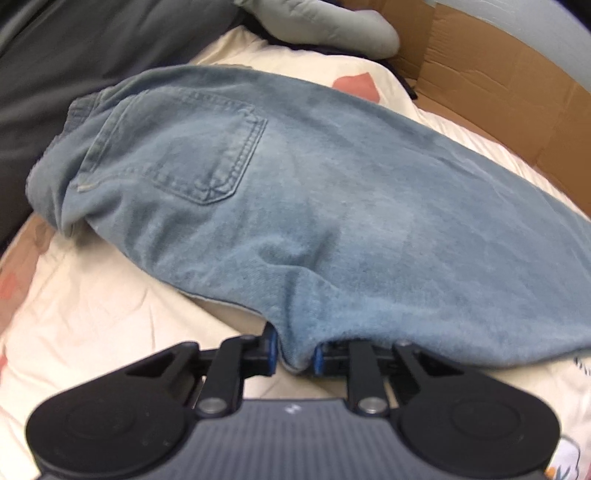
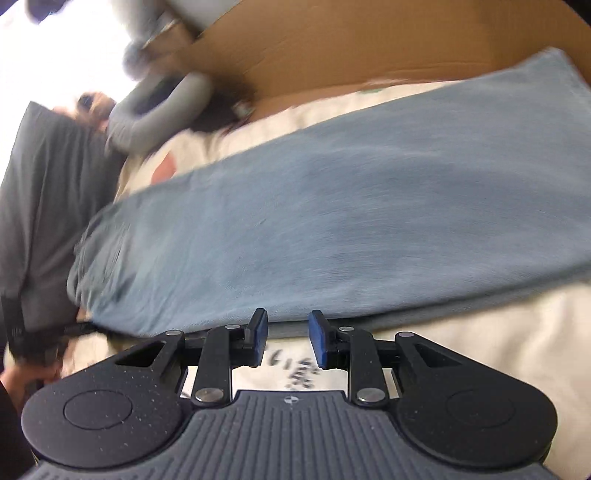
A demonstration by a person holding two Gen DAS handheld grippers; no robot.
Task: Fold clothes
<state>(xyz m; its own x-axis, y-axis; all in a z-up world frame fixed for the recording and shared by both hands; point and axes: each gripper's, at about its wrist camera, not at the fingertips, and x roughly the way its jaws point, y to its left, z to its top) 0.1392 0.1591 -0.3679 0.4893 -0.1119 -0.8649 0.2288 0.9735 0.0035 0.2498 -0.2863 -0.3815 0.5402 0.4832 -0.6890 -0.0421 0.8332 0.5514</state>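
Light blue jeans (image 1: 295, 192) lie across a cream sheet, back pocket (image 1: 192, 147) up and waistband at the left. In the left wrist view my left gripper (image 1: 295, 354) is shut on a fold of the jeans' near edge, the blue pads pressing the denim from both sides. The right wrist view is blurred. There the jeans (image 2: 332, 221) stretch from lower left to upper right. My right gripper (image 2: 288, 338) stands open just short of their near edge, over the sheet, with nothing between its fingers.
The cream sheet (image 1: 92, 314) has pink prints. A dark grey garment (image 1: 55, 74) lies at the far left and a light grey one (image 1: 332, 26) behind the jeans. A cardboard wall (image 1: 498, 74) stands along the far right side.
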